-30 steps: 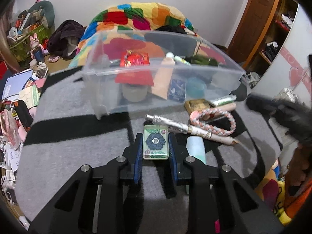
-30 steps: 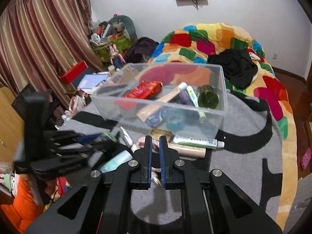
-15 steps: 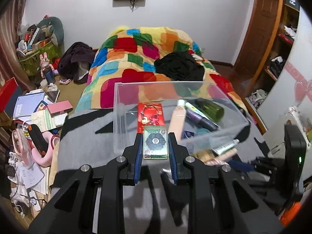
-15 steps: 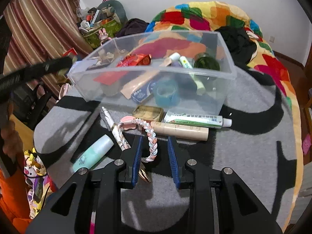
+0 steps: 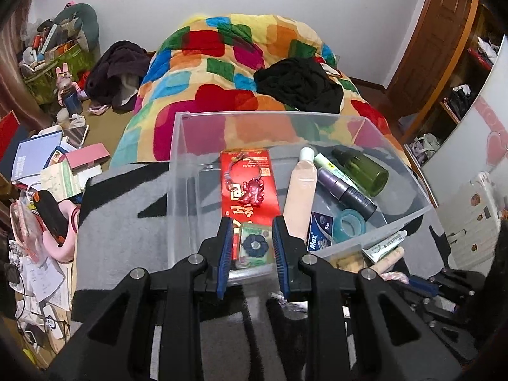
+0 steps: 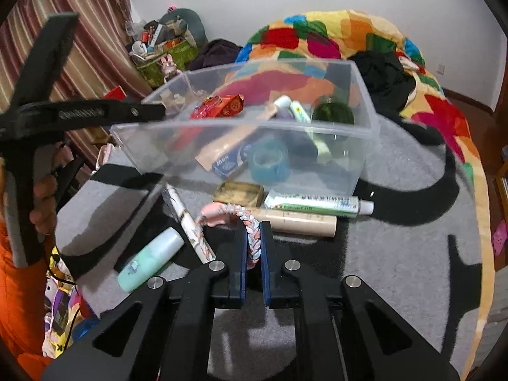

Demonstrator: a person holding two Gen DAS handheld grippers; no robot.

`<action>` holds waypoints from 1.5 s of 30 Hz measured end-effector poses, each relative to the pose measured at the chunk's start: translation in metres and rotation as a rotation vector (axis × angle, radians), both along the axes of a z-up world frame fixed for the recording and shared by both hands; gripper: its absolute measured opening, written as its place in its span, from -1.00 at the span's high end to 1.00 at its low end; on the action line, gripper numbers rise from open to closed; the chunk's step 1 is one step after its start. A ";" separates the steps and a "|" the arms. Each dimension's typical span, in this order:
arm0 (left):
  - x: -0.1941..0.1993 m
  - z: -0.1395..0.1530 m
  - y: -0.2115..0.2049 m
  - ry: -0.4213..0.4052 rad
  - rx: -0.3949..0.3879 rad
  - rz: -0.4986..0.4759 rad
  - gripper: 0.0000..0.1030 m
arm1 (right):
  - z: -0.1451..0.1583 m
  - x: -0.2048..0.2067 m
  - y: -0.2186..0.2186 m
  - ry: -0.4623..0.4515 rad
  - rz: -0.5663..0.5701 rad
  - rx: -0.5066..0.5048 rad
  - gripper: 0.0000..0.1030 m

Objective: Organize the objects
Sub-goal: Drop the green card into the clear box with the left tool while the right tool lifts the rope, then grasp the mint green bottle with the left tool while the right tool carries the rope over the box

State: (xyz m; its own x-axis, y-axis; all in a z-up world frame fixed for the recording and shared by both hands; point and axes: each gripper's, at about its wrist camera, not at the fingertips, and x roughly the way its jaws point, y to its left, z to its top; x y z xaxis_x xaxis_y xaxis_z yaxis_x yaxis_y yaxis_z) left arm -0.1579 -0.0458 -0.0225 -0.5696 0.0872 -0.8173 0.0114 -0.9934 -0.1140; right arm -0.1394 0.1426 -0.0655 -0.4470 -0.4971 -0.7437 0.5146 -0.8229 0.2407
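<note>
Left tool (image 5: 250, 247) over the clear bin (image 5: 177, 171), jaws parted, green tin (image 5: 255, 246) dropped between them. Right tool (image 6: 254, 247) pinched on braided cord (image 6: 250, 231). Bin half-filled; toothpaste (image 6: 314, 203), pen (image 6: 187, 222), mint bottle (image 6: 149, 258) outside on the mat.

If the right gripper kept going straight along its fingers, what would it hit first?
The right gripper is already shut on the braided rope. Straight ahead, the first thing is probably the beige tube lying across its path, with the toothpaste tube and clear bin behind; depth is uncertain.
</note>
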 end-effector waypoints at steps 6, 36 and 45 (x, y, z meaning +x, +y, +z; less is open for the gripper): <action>0.012 0.009 0.006 0.025 -0.016 -0.016 0.49 | 0.024 0.004 0.004 0.051 -0.003 -0.035 0.88; 0.107 -0.052 0.070 0.005 -0.056 -0.241 0.53 | 0.086 -0.038 -0.001 0.186 -0.083 -0.081 0.88; 0.109 -0.021 0.050 0.061 -0.031 -0.199 0.53 | 0.070 -0.063 -0.014 0.121 -0.077 -0.076 0.88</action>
